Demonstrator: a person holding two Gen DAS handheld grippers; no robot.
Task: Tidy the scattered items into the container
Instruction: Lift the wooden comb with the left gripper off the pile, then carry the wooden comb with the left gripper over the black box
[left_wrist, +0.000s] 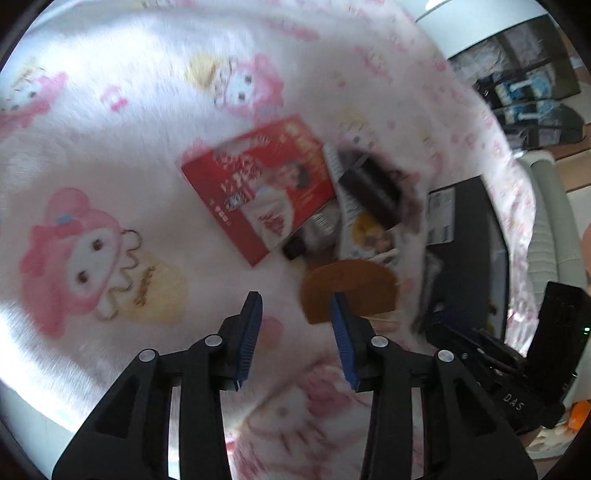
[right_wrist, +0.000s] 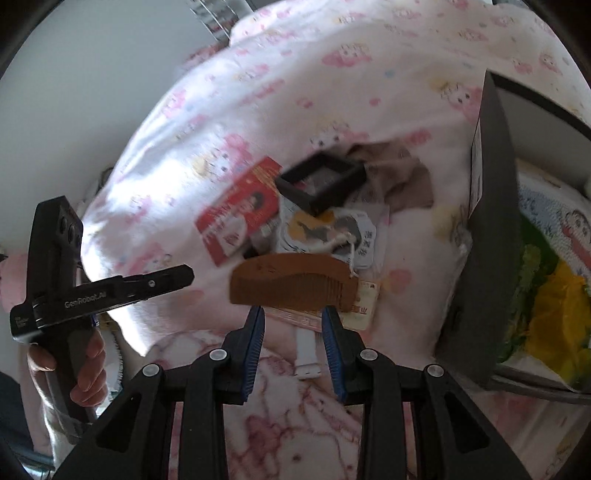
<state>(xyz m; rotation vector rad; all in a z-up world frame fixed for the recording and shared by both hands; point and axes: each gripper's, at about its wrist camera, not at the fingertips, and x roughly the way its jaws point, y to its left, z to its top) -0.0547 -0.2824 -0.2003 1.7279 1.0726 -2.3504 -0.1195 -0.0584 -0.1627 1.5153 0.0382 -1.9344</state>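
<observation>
A brown wooden comb (right_wrist: 291, 282) lies on a pink cartoon-print blanket (right_wrist: 332, 92), just beyond the tips of my right gripper (right_wrist: 293, 314), which is open and empty. The comb also shows in the left wrist view (left_wrist: 349, 291), by the right fingertip of my open, empty left gripper (left_wrist: 297, 301). Behind it lie a red box (left_wrist: 258, 184), a black square frame (right_wrist: 321, 182), printed cards (right_wrist: 332, 232) and brown cloth (right_wrist: 399, 173). A dark container (right_wrist: 487, 229) stands at the right, holding colourful packets.
A paper slip (right_wrist: 364, 308) and a white strip (right_wrist: 306, 354) lie under and below the comb. The left gripper body (right_wrist: 99, 291) and the hand on it show at the left of the right wrist view. Shelves (left_wrist: 528, 92) and a ribbed hose (left_wrist: 554, 218) are beyond the bed.
</observation>
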